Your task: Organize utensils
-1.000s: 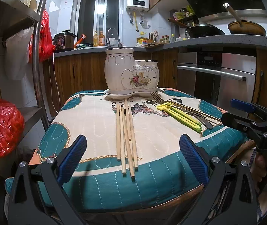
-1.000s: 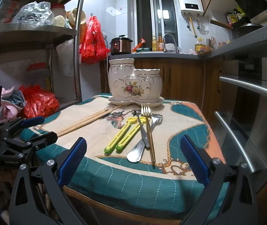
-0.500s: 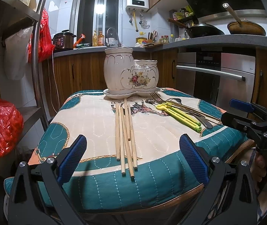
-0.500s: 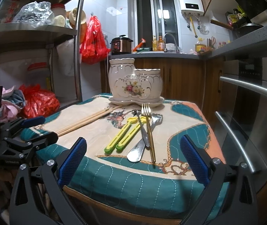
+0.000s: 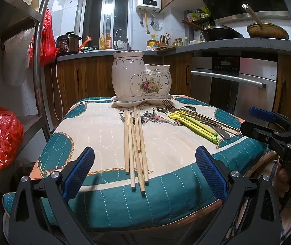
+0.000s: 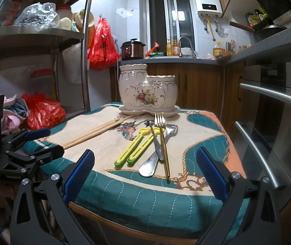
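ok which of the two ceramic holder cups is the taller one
The plain ribbed cup, on the side toward the chopsticks; the shorter cup stands nearer the fork.

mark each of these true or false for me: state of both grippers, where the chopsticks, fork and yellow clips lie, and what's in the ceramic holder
1. Both grippers are open and hold nothing. True: left gripper, right gripper.
2. The wooden chopsticks stand in the ceramic holder. False: they lie flat on the cloth in front of it.
3. The gold fork lies beside the yellow clips. True.
4. The holder lies tipped over. False: it stands upright on its saucer.
5. The chopsticks are nearer the right gripper. False: they lie before the left one.
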`<state>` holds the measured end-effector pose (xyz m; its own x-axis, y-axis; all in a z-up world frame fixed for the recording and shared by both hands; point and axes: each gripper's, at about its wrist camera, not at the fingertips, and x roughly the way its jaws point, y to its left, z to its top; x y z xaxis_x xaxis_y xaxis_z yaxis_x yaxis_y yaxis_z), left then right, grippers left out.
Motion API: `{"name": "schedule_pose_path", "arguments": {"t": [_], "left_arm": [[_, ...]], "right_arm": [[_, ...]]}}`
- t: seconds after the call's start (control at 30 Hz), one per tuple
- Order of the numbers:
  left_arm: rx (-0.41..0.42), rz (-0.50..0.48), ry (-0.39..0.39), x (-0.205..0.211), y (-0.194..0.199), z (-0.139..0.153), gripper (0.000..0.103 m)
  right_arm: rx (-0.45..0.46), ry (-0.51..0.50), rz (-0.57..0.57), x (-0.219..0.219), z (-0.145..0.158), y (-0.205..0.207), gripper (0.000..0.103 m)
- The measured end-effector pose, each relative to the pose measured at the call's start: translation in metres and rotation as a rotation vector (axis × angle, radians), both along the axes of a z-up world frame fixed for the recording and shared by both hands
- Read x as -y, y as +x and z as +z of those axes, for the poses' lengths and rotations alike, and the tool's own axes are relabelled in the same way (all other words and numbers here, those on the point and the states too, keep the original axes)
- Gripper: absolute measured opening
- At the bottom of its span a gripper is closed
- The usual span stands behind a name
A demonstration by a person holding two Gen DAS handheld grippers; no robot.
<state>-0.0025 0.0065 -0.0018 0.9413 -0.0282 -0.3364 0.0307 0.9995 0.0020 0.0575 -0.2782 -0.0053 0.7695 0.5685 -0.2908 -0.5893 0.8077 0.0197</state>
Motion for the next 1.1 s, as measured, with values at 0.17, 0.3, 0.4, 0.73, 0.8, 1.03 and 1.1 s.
{"name": "schedule_pose_path", "arguments": {"t": [0.17,0.3,0.4,0.73,0.8,1.03,1.1], "left_arm": [[-0.003,-0.002,0.002,0.001,0.001,0.0,0.098],[-0.005,-0.004,0.003,0.001,0.001,0.0,0.098],[-0.006,-0.005,0.004,0.002,0.001,0.0,0.098],[-0.048,-0.005,0.001,0.002,0.007,0.005,0.098],[-0.061,-0.021,-0.012,0.001,0.009,0.009,0.098],[-0.106,-0.036,0.016,0.001,0.021,0.023,0.098],[-0.12,-0.036,0.013,-0.001,0.026,0.025,0.098]], "right_arm": [[-0.003,0.004,0.001,0.0,0.001,0.0,0.099],[-0.002,0.005,0.001,0.0,0.001,0.0,0.099],[-0.001,0.007,0.005,0.0,0.002,0.0,0.099],[-0.022,0.036,0.02,0.004,0.007,0.002,0.099],[-0.03,0.043,0.02,0.005,0.008,0.002,0.099],[-0.127,0.048,0.027,0.008,0.018,0.019,0.099],[-0.128,0.039,0.02,0.008,0.02,0.021,0.099]]}}
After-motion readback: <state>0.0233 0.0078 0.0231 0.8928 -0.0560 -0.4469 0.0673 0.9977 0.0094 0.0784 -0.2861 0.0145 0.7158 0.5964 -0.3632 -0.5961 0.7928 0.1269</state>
